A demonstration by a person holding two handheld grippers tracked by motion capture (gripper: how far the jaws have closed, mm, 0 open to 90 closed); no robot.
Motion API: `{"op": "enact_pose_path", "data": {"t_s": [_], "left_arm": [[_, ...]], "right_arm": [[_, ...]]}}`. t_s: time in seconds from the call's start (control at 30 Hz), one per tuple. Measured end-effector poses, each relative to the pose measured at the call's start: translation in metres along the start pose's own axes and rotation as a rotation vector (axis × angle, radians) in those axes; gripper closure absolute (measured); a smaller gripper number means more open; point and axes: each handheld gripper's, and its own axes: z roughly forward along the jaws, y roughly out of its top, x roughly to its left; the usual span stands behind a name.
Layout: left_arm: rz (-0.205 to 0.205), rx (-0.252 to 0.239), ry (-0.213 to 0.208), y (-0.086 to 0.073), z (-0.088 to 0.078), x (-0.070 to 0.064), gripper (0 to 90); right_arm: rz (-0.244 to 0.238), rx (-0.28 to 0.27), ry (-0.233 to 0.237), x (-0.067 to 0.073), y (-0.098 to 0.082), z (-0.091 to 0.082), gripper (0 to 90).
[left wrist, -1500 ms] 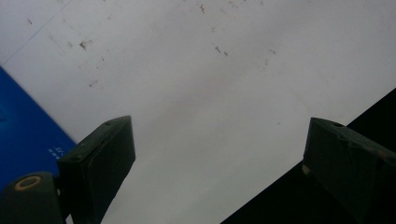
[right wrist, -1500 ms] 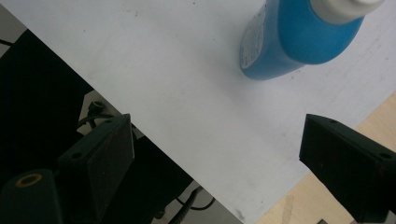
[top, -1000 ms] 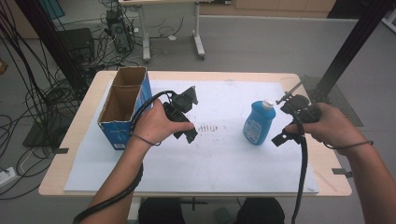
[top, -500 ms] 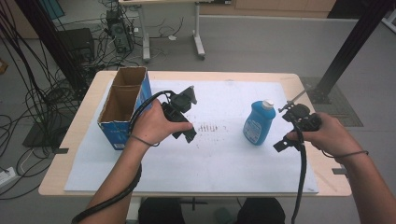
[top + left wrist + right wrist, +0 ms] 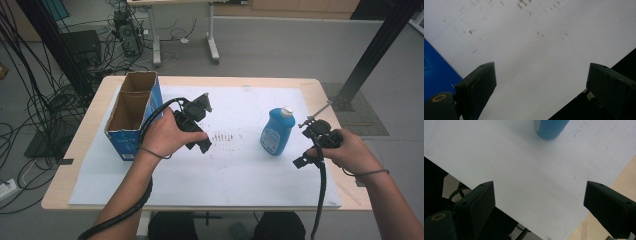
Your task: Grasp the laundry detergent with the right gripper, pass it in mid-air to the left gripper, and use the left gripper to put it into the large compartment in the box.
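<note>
From the high view, the table carries a white sheet over most of its top. A blue bottle with a white cap stands upright on the sheet toward the table's right edge, about midway between the far and near edges. The right gripper sits just to the right of the bottle and a little nearer the near edge, held in the person's right hand; it is close to the bottle but apart from it. An open blue cardboard box with two compartments stands near the far left corner. The left gripper is held in the left hand just right of the box, above the sheet near its middle, where a patch of dark marks lies.

In the left gripper view, the left gripper has its jaws spread wide with nothing between them, over bare white sheet with brown specks. A blue surface, which may be the box, shows at the left edge.

In the right gripper view, the right gripper also stands wide with nothing between its jaws, above the white sheet. The base of the blue bottle shows at the top, well ahead of the jaws and untouched. Bare table wood shows at the right.
</note>
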Motion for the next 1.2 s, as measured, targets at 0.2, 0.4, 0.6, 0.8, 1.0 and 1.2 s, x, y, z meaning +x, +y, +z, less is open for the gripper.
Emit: {"op": "enact_pose_path", "data": {"t_s": [0.2, 0.4, 0.6, 0.8, 1.0, 1.2], "left_arm": [[0.002, -0.001, 0.002, 0.000, -0.001, -0.001, 9.5], [0.006, -0.006, -0.011, -0.002, -0.002, -0.002, 9.5], [0.011, -0.009, -0.016, -0.003, -0.002, -0.004, 9.5], [0.013, -0.013, -0.018, -0.004, -0.003, -0.005, 9.5], [0.019, -0.025, -0.020, -0.005, -0.006, -0.008, 9.5], [0.024, -0.028, -0.022, -0.005, -0.007, -0.009, 9.4]], "right_arm": [[0.010, -0.008, -0.006, -0.002, -0.005, 0.009, 9.7], [0.027, -0.021, -0.016, -0.005, -0.011, 0.017, 9.7], [0.032, -0.033, -0.024, -0.008, -0.014, 0.026, 9.7], [0.041, -0.040, -0.016, -0.009, -0.017, 0.037, 9.7], [0.053, -0.068, -0.029, -0.011, -0.019, 0.045, 9.8], [0.064, -0.083, -0.043, -0.014, -0.021, 0.054, 9.8]]}}
